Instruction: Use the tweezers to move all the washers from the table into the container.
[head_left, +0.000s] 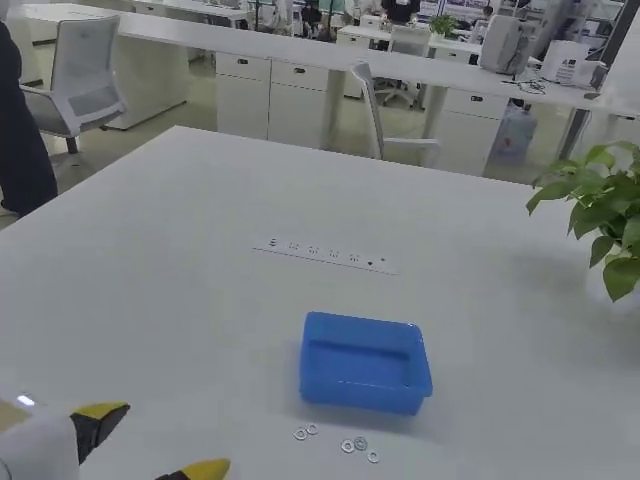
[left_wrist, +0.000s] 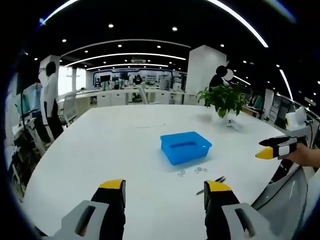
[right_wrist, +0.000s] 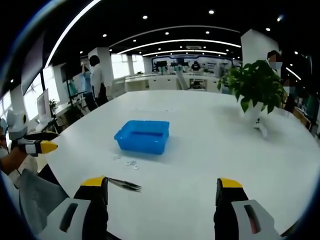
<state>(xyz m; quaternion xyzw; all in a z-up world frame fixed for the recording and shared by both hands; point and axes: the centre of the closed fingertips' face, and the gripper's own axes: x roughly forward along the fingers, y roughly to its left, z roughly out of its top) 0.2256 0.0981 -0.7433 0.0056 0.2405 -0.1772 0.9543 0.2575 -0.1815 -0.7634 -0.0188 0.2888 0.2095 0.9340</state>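
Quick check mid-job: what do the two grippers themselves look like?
Both match: the left gripper and right gripper each have two black jaws capped with yellow tips, rising from pale grey bodies with slotted openings.

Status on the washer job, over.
Jaws open, empty: left gripper, right gripper. Untouched tweezers lie on table. Loose washers beside container. Nothing blocking.

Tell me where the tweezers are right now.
In the right gripper view the tweezers lie on the white table, just beyond the left-hand jaw, short of the washers and the blue container behind them.
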